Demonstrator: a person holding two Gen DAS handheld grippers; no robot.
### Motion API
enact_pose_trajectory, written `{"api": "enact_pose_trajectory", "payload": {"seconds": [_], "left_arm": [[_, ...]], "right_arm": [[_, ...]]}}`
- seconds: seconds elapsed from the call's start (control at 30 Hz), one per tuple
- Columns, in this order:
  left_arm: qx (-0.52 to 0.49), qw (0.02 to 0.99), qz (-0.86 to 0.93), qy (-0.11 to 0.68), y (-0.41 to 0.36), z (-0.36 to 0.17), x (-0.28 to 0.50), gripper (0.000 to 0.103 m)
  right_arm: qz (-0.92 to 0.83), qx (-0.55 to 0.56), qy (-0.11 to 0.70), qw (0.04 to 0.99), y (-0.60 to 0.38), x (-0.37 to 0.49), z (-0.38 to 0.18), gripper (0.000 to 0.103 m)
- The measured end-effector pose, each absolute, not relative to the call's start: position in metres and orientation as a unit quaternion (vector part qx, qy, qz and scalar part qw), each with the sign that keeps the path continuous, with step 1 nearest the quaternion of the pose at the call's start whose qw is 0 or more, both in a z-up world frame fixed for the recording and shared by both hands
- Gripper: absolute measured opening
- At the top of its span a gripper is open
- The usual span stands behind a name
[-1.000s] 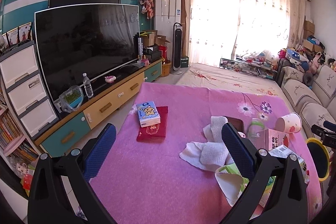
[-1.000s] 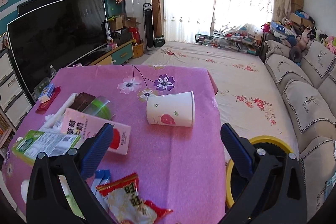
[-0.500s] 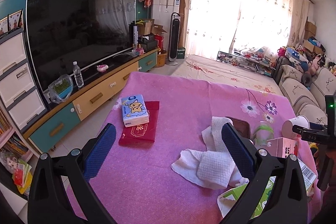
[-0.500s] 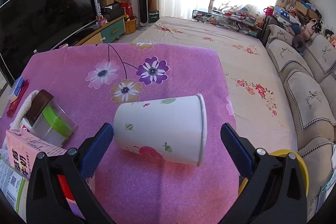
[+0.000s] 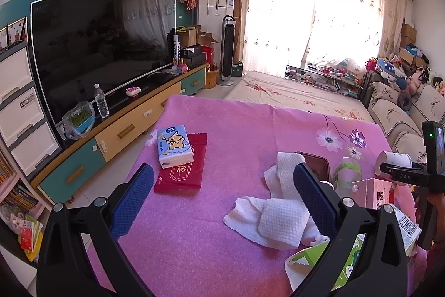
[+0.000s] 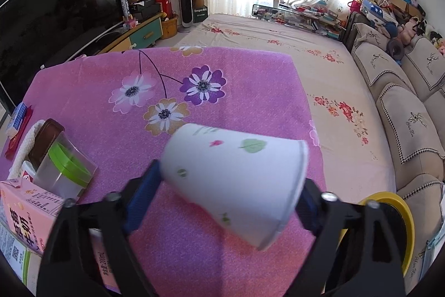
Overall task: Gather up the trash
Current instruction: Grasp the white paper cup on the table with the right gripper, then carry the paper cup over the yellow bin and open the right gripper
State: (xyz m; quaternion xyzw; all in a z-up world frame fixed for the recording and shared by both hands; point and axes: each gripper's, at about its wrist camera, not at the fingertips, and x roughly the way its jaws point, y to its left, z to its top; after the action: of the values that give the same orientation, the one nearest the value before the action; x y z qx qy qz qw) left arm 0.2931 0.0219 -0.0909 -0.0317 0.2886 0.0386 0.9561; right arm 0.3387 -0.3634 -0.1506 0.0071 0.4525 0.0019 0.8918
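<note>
Your right gripper (image 6: pixel 230 191): jaws closing around the paper cup (image 6: pixel 236 180), which lies on its side between them on the pink flowered table (image 6: pixel 83 91), base to the left, mouth to the right. Both blue pads appear to meet its ends. The cup looks slightly blurred. A yellow-rimmed bin (image 6: pixel 400 224) sits just right of the table's near corner.

Your left gripper (image 5: pixel 222 202): jaws spread wide, nothing between them, hovering over the table's near middle.

Items on the table, left wrist view:
- white paper towel (image 5: pixel 275 210), crumpled, near centre, partly behind your right-hand finger.
- tissue pack (image 5: pixel 173 145), blue, lying on a red packet (image 5: pixel 186 171), left side.
- green-and-white wrapper (image 5: pixel 311 260), near right edge.
- pink carton (image 5: pixel 375 192), right side, beside a clear container with a green lid (image 5: pixel 346 171).
- brown case (image 5: pixel 317 163), just beyond the paper towel.
- paper cup (image 5: pixel 393 162), far right, at your other gripper.

Beyond the table: television (image 5: pixel 103 46) on a low cabinet to the left, sofa (image 6: pixel 403 107) to the right.
</note>
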Motion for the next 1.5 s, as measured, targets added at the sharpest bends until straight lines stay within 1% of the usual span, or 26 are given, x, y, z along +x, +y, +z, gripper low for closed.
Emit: {"api": "enact_pose_trajectory", "payload": {"seconds": [0.03,0.07,0.1,0.13,0.23,0.37,0.6,0.77,0.87,1.0,1.2,1.23,1.27,1.3,1.33,1.37,1.43,1.5], "left_arm": [[-0.031,0.956,0.038,0.289,0.021,-0.091,0.293,0.099],[-0.031,0.956,0.038,0.290,0.022,-0.091,0.292,0.099],[-0.030,0.956,0.037,0.290,0.022,-0.090,0.292,0.099],[-0.030,0.956,0.037,0.290,0.022,-0.090,0.291,0.099],[-0.027,0.957,0.035,0.287,0.019,-0.087,0.288,0.099],[-0.022,0.959,0.034,0.282,0.016,-0.082,0.283,0.099],[-0.012,0.962,0.034,0.270,0.010,-0.069,0.263,0.099],[-0.010,0.965,0.028,0.262,0.005,-0.058,0.239,0.099],[-0.013,0.966,0.023,0.257,0.002,-0.052,0.223,0.099],[-0.012,0.966,0.018,0.258,-0.008,-0.049,0.202,0.099],[0.001,0.964,0.009,0.264,-0.033,-0.047,0.179,0.099],[0.004,0.964,0.007,0.265,-0.038,-0.046,0.177,0.099],[0.007,0.964,0.005,0.265,-0.042,-0.044,0.174,0.099],[0.009,0.964,0.002,0.264,-0.048,-0.043,0.170,0.099],[0.012,0.965,-0.001,0.263,-0.052,-0.041,0.167,0.099],[0.015,0.965,-0.004,0.262,-0.056,-0.039,0.164,0.099],[0.021,0.966,-0.009,0.259,-0.066,-0.033,0.160,0.099],[0.026,0.966,-0.017,0.258,-0.071,-0.029,0.158,0.099]], "right_arm": [[0.000,0.005,0.453,0.892,-0.364,0.337,-0.150,0.050],[-0.004,0.003,0.452,0.892,-0.364,0.336,-0.149,0.026],[-0.004,0.007,0.451,0.893,-0.366,0.335,-0.148,0.017],[0.001,0.015,0.449,0.893,-0.368,0.333,-0.147,0.011],[0.033,0.032,0.445,0.894,-0.370,0.324,-0.141,0.002],[0.075,0.039,0.433,0.898,-0.370,0.303,-0.126,0.002],[0.104,0.020,0.415,0.904,-0.369,0.251,-0.094,0.002],[0.071,0.013,0.435,0.898,-0.410,0.220,-0.086,0.002],[0.031,0.020,0.463,0.886,-0.451,0.211,-0.101,0.002],[-0.027,0.027,0.502,0.864,-0.503,0.206,-0.136,0.002],[-0.052,0.044,0.559,0.826,-0.548,0.217,-0.192,0.003],[-0.053,0.047,0.564,0.822,-0.554,0.220,-0.198,0.007],[-0.054,0.050,0.570,0.819,-0.558,0.222,-0.204,0.017],[-0.056,0.054,0.571,0.818,-0.561,0.224,-0.207,0.023],[-0.056,0.058,0.570,0.817,-0.565,0.224,-0.209,0.033],[-0.055,0.062,0.571,0.817,-0.567,0.224,-0.210,0.036],[-0.054,0.067,0.568,0.818,-0.570,0.221,-0.208,0.037],[-0.052,0.071,0.564,0.821,-0.572,0.217,-0.204,0.041]]}}
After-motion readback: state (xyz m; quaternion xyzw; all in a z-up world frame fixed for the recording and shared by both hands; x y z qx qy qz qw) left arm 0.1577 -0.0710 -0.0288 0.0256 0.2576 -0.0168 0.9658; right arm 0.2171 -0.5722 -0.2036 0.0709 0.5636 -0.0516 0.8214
